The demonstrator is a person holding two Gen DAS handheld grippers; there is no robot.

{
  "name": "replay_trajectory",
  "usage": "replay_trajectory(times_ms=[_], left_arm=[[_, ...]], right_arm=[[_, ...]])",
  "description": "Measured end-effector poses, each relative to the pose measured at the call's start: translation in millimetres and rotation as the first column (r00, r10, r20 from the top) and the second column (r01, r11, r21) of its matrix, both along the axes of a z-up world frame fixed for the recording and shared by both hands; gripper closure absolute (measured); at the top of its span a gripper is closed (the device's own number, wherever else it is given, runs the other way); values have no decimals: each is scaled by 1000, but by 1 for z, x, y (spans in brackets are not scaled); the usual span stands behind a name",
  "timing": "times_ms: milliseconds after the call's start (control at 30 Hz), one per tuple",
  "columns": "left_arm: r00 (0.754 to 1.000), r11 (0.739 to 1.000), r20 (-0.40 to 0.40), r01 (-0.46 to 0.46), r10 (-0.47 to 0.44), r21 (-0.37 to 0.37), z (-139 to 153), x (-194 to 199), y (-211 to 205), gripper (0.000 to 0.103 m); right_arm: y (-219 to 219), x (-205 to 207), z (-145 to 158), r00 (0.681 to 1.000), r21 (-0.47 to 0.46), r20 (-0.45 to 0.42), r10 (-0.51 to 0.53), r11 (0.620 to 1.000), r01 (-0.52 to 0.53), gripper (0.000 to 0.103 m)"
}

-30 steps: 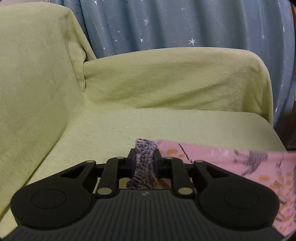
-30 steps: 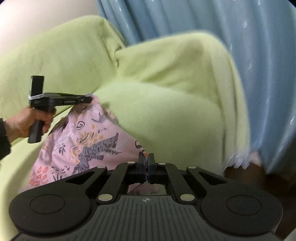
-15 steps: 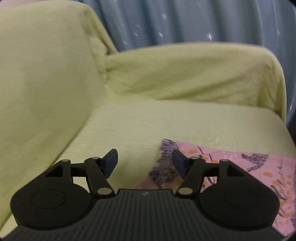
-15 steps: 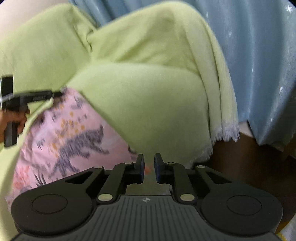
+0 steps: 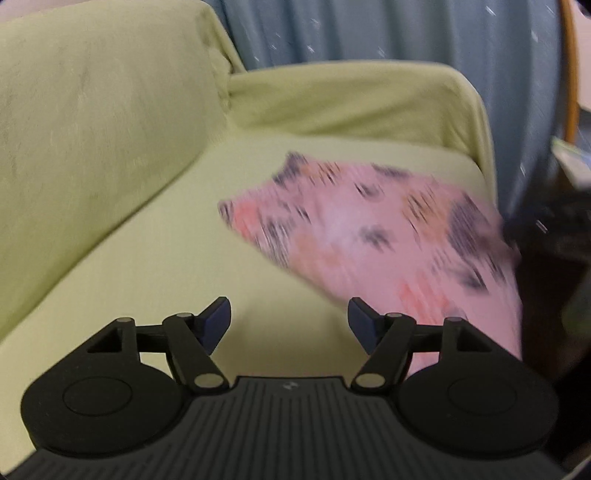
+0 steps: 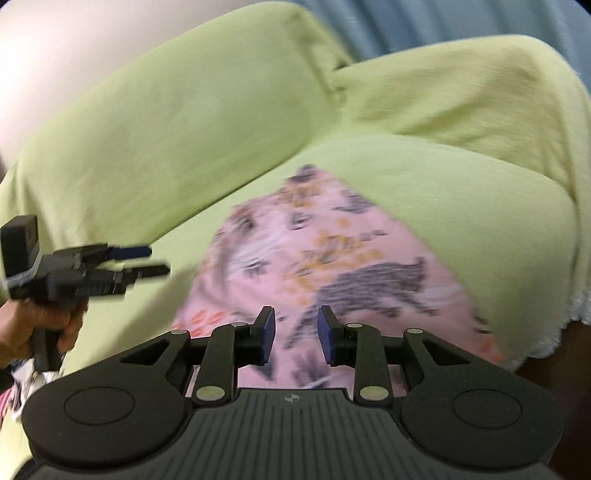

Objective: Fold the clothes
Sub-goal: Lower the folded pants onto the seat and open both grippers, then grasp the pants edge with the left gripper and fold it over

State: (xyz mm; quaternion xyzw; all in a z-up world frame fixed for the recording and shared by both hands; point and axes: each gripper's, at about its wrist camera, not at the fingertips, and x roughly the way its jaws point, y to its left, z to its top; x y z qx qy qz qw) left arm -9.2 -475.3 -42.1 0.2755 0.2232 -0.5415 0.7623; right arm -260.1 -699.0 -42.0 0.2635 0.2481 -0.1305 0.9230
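Left gripper [image 5: 288, 321]: jaws spread wide, nothing between them, hovering over bare seat of the green-covered sofa [image 5: 110, 177]. The right wrist view also catches it from the side at far left, held in the person's left hand [image 6: 44, 328], fingers apart, well clear of the cloth.

Pink patterned garment [image 5: 369, 236]: lies flat on the seat cushion toward the sofa's right end, near the armrest [image 5: 369, 99]. Print is animal shapes plus orange dots; whether it's a shirt or a pillowcase I cannot tell, since both views are motion-blurred. Its near edge reaches the front lip of the seat, and in the right wrist view the garment [image 6: 332, 258] runs under the camera body.

Right gripper [image 6: 293, 332]: jaws parted with a moderate gap, holding nothing, directly above the garment's near part. Contact with the cloth is unclear.

Blue curtain [image 5: 388, 33] hangs behind the sofa; a dark object sits off the sofa's right side, not identifiable.

Risks, as judgement:
- Garment sits close to the seat's front edge; a careless pull toward the person could drag it off onto the floor.
- Cloth looks thin and layered; a pinch from the right gripper may catch only the top layer, so the fold opens up.
- It may also grab the sofa cover along with the cloth and bunch both.
- Left gripper is far from any corner; uneven grasps would give a skewed fold.
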Motion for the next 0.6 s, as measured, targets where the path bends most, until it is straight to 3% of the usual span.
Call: replay_trajectory(times_ms=[200,367,533,600], left_arm=[[991,989,79,98,-107,111,-13,-49,23,37],[995,983,4,100,-102,151,-21,-62,19,56],[996,983,-41,88,-83,163,-24,-69,13,60],[995,978,12,96,-100,188,-25,-74,10,62]], right_arm=[[42,11,-2,995,-41,-31,91,995,-93,72],[81,12,-9,990,-71,-76,123,989,-128,72],[109,4,-7,989,-101,-89,121,986,-129,69],[114,4,-8,987,-110,-105,120,985,-131,68]])
